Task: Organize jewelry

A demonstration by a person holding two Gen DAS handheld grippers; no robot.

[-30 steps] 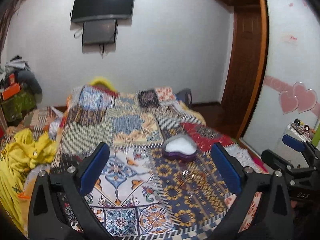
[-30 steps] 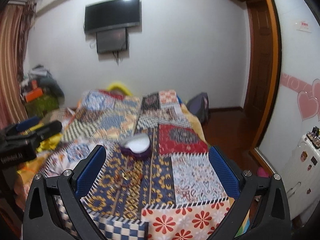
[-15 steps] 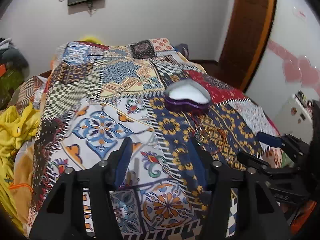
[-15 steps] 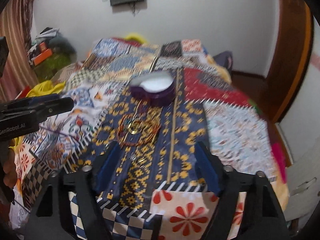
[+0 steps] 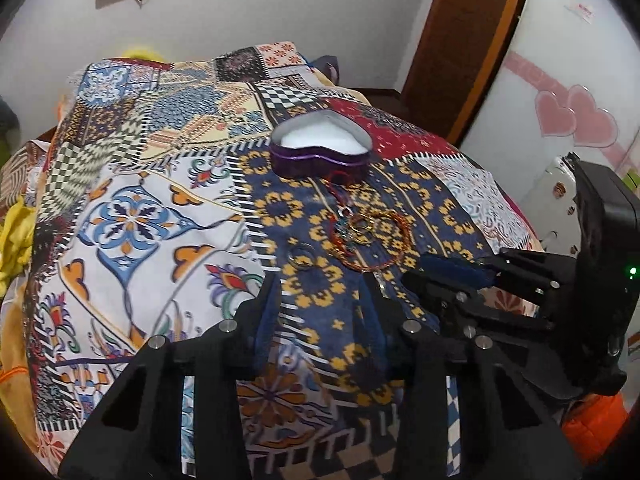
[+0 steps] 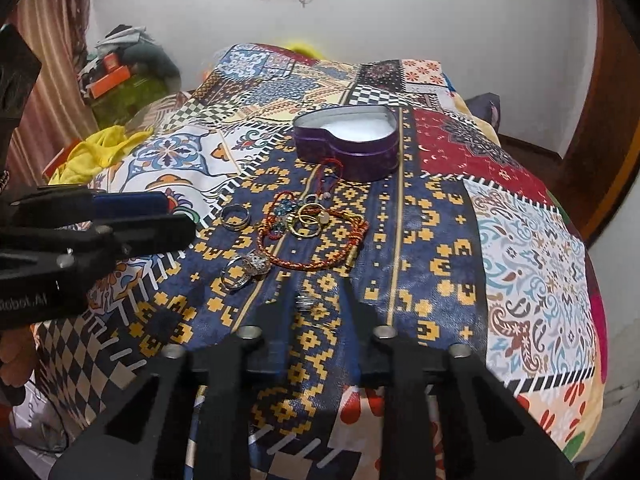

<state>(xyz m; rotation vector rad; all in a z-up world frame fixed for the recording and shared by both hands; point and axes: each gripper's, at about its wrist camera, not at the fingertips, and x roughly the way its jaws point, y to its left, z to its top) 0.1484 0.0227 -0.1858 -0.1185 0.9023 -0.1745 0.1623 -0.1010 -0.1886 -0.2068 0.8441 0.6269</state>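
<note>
Patchwork bedspread [image 6: 532,240] covered the bed, white wall behind. Purple heart tin [image 6: 348,140], lid off, white lining showing, sat at 12 o'clock of the jewelry pile [image 6: 304,228]: orange cord bracelet, gold rings, red string touching tin's base. Silver band [image 6: 235,216] lay at 9 o'clock of the pile, silver cluster [image 6: 246,268] at 7 o'clock. Right gripper [image 6: 316,300] was fully closed, a small silver piece [image 6: 305,302] at its tips; grip unclear. Left gripper [image 5: 320,292] was closing, only bedspread between jaws, a ring [image 5: 301,258] just beyond its tips.
</note>
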